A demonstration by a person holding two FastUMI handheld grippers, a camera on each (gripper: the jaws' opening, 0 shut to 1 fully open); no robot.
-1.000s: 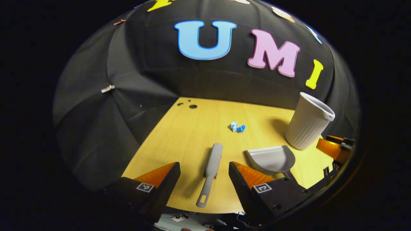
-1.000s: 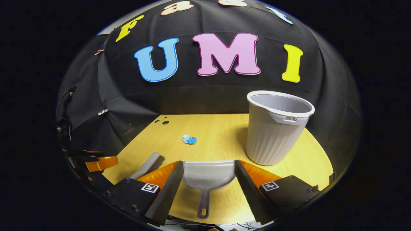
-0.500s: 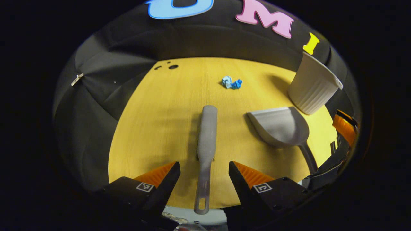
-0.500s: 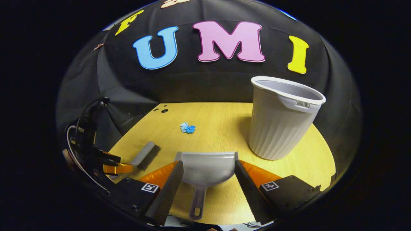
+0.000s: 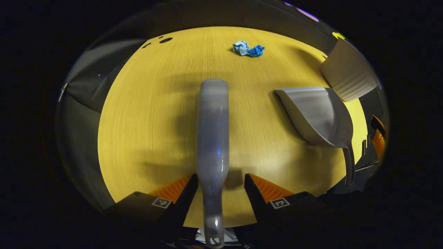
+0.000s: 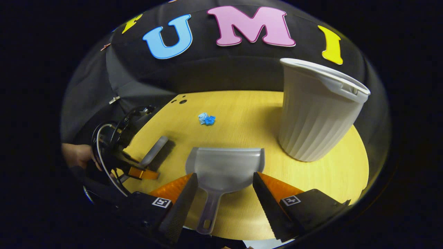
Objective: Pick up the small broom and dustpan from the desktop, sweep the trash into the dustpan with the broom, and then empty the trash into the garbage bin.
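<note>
left claw (image 5: pixel 220 181) released, straddling broom (image 5: pixel 213 128) handle | right claw (image 6: pixel 225 181) released over dustpan (image 6: pixel 223 166) | bin (image 6: pixel 320 114) beside

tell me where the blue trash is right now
In the right gripper view the crumpled blue trash lies on the desktop, beyond the dustpan and left of the garbage bin.

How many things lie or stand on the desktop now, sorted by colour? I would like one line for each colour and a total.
Grey: 3, the broom, the dustpan and the garbage bin.
Blue: 1, the crumpled trash.
Total: 4 things on the desktop.
</note>
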